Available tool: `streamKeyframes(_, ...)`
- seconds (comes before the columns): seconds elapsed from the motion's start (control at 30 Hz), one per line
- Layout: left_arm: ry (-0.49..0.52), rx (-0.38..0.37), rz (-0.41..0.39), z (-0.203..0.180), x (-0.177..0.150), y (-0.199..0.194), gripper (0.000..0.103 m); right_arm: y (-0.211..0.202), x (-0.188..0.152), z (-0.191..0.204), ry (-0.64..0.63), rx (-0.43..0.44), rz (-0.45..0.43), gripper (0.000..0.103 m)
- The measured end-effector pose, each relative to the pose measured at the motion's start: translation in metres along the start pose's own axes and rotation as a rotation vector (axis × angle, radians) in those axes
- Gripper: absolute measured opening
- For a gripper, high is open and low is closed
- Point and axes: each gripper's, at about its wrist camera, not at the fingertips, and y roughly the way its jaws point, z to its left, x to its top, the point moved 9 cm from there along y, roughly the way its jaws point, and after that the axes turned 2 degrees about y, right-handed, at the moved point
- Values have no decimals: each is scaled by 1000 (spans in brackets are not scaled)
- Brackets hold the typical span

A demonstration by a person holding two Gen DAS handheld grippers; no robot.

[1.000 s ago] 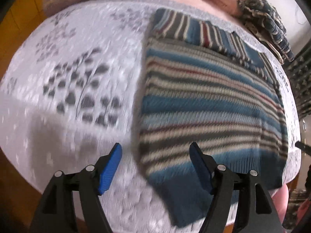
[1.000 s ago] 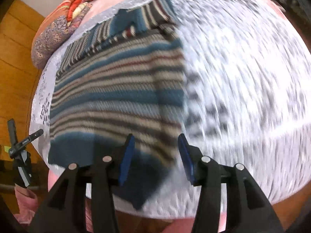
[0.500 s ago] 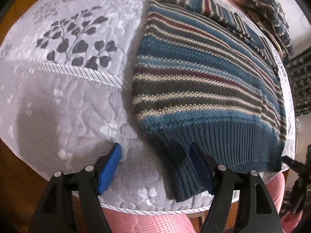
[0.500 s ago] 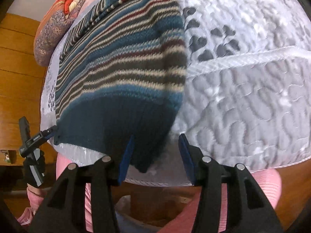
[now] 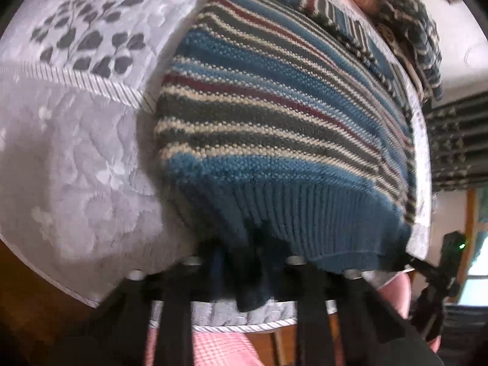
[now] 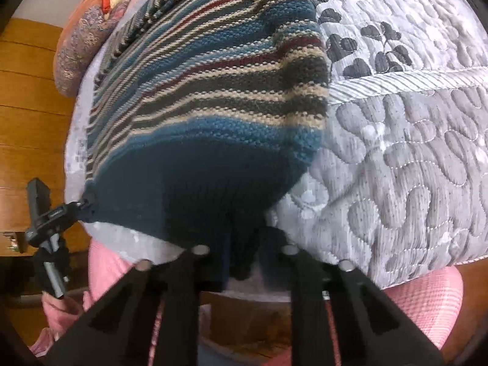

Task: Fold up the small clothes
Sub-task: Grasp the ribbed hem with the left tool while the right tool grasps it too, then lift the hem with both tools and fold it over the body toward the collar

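**Hem grab, both corners**

Striped sweater [image 5: 274, 116] lies flat on the bed [image 5: 76, 152]. I have left hand-held gripper [image 5: 244, 262] and right hand-held gripper [image 6: 244, 253] at hem corners; closure unclear, fingertips hidden. Next, likely: lift hem toward collar.

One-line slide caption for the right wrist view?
Right gripper at the dark ribbed hem corner of a striped knit sweater lying on a grey quilted cover.
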Motion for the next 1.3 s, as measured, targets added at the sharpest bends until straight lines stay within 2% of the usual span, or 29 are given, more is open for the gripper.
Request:
streamKeyframes(0.27,44,-49,-110,-19,12,-36,9,-39,15,23,-22,132,-53,9)
streamKeyframes(0.4,70,-82,-163,-34,35,-53,9,-58,33,29,2,208,-85,9)
streamKeyframes(0.5,76,-95,-180,-41,54,-52,9,-67,52,32,12,235,-105,9)
streamKeyframes(0.7,45,-145,-206,-41,98,-43,9,-67,98,35,14,226,-121,9)
streamKeyframes(1.0,-6,-182,-181,-31,146,-4,10,-41,159,29,62,239,-85,9)
streamKeyframes(1.3,-56,-201,-149,-21,166,30,16,-4,186,10,104,204,-18,9)
